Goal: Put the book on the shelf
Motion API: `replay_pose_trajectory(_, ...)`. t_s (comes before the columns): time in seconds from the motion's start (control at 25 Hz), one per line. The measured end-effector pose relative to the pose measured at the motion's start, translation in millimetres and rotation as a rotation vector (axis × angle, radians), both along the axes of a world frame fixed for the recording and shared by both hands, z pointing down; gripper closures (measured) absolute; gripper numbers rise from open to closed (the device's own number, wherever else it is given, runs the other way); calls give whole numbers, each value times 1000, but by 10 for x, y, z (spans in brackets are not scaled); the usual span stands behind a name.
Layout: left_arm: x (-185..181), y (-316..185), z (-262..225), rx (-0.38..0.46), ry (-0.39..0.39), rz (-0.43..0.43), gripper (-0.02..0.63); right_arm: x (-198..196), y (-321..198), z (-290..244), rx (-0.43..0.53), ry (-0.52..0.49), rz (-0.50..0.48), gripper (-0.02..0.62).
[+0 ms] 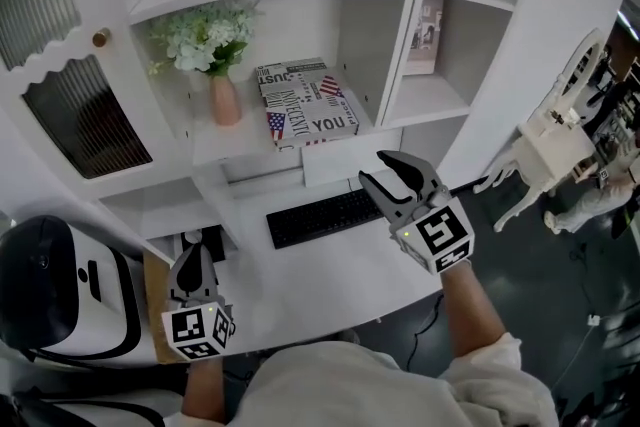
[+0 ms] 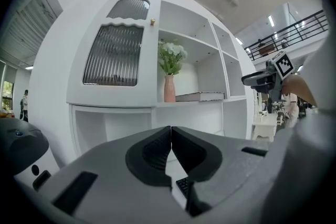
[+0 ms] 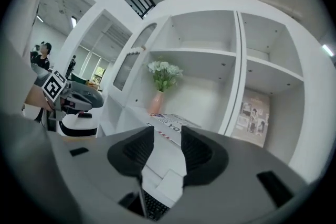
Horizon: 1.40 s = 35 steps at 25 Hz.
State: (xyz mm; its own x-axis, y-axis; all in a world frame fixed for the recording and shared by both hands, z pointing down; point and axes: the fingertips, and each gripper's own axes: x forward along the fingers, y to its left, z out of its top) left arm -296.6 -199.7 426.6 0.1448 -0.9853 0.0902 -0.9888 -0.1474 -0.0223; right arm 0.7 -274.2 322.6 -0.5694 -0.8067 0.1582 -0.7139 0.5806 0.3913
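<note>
**Head view: book already shelved, so the job now is a clean exit**

The book [image 1: 305,103] lies flat on the shelf [image 1: 245,137], cover up, just beside the pink vase [image 1: 225,100] of white flowers [image 1: 208,35], and nothing is touching it. The right hand-held gripper [image 1: 375,167] hangs above the bench [image 1: 330,270] near the far end of the keyboard [image 1: 325,217], short of the shelf edge. Its jaws stand partly apart with nothing between them. Through the gap, its own view shows only the book further off and the bench. The left hand-held gripper [image 1: 195,253] sits low at the bench's near left corner with its jaws pressed together, holding nothing.

By my reading the placing is finished, and what remains is to draw back and settle.

- Bring the right gripper straight back toward the body, high enough to pass over the keyboard rather than drag across the keys.
- Keep it away from the vase, which looks tall, narrow and easy to tip.
- The book's front edge seems close to the shelf lip. If it overhangs, a gentle push with closed jaws on the near edge should seat it deeper, aimed away from the vase.
- The left gripper need not move.
</note>
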Motion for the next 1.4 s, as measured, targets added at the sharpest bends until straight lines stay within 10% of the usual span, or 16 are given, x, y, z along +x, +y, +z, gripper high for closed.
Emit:
replay_pose_trajectory(0.44, 55, 49, -22, 5, -32, -3, 600, 358, 234, 226, 42, -247, 113, 496)
replay_pose_trajectory(0.76, 37, 90, 5, 2, -39, -19, 600, 484, 284, 360, 54, -304, 177, 594)
replay_pose_trajectory(1.4, -4, 97, -10, 6, -55, -32, 600, 485, 238, 481, 38, -331, 189, 594)
